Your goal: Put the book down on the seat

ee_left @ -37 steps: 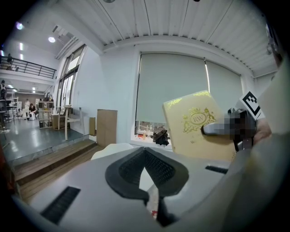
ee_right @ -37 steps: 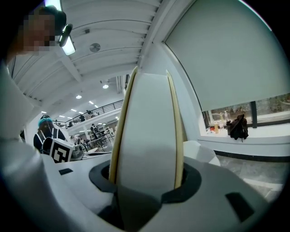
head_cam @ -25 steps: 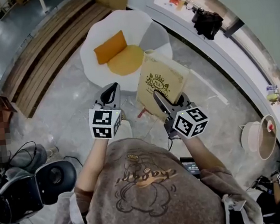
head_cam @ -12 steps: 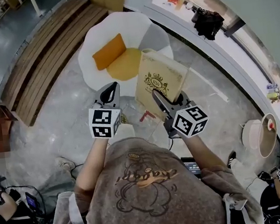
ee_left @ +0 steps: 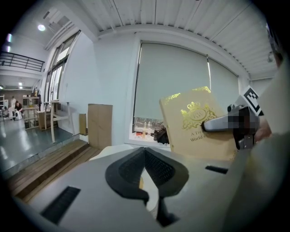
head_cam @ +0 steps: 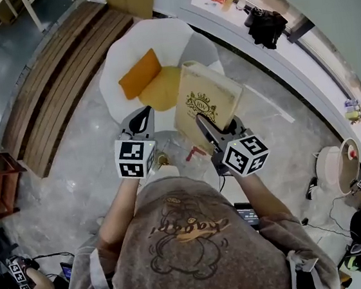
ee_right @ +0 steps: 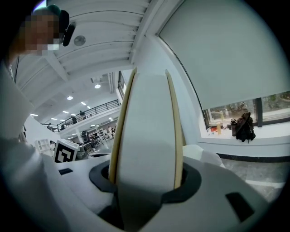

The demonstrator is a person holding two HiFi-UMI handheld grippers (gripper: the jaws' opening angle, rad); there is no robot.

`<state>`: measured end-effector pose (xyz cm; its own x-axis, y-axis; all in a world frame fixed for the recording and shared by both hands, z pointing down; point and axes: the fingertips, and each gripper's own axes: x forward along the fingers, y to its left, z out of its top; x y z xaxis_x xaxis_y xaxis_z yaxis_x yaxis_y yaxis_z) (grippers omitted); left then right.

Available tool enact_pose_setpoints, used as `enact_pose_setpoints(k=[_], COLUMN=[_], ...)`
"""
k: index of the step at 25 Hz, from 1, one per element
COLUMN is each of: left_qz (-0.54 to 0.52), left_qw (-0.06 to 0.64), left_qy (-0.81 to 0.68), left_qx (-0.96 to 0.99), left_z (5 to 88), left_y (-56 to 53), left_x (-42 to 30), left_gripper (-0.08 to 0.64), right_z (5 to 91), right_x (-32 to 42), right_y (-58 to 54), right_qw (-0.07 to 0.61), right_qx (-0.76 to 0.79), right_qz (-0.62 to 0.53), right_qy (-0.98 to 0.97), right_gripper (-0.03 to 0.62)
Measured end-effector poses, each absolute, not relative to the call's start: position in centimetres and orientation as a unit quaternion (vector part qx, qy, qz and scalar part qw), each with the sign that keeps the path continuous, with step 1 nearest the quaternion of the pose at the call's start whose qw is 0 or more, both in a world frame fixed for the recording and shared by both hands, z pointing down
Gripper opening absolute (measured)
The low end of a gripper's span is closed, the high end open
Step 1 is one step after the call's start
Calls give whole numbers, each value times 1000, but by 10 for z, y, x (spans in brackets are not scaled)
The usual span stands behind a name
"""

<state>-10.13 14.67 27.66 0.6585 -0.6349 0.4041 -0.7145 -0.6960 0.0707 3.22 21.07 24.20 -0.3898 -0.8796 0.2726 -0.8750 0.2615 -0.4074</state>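
Right gripper (head_cam: 221,131) clamps book (head_cam: 211,98) (gold-crested cover); left gripper (head_cam: 142,117) closed, empty.

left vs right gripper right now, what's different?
Jaws: the left gripper has its jaws together; the right gripper has its jaws apart, clamped on the book.
Load: the left gripper is empty; the right gripper carries the book, whose gold-crested cover faces the left gripper.
Shared: both bear a marker cube and point toward the white chair.
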Motion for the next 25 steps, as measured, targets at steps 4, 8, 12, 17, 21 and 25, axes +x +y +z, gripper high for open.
enact_pose_setpoints(k=[4, 8, 12, 17, 21, 25], left_qz=[179, 183, 180, 179, 180, 184], left_qw=[112, 117, 115, 114, 113, 113], left_qy=[-363, -355, -351, -347, -347, -350], left_qx=[908, 909, 912, 914, 913, 911], left_z=[283, 284, 286, 289, 294, 297], left_y=[127, 108, 99, 97, 93, 86], left_x=[-103, -104, -107, -108, -105, -100], left_gripper=[4, 4, 4, 3, 3, 3], right_z=[244, 242, 243, 244, 249, 253], right_x=[32, 33, 33, 31, 34, 40], right_y=[194, 177, 171, 171, 167, 158], right_qw=[9, 9, 8, 11, 14, 15], right_qx=[-564, -573, -582, -587, -587, -583], right_qz=[-252, -256, -253, -249, -249, -253], right_qy=[786, 778, 772, 770, 770, 772], right_gripper=[232, 232, 232, 232, 232, 232])
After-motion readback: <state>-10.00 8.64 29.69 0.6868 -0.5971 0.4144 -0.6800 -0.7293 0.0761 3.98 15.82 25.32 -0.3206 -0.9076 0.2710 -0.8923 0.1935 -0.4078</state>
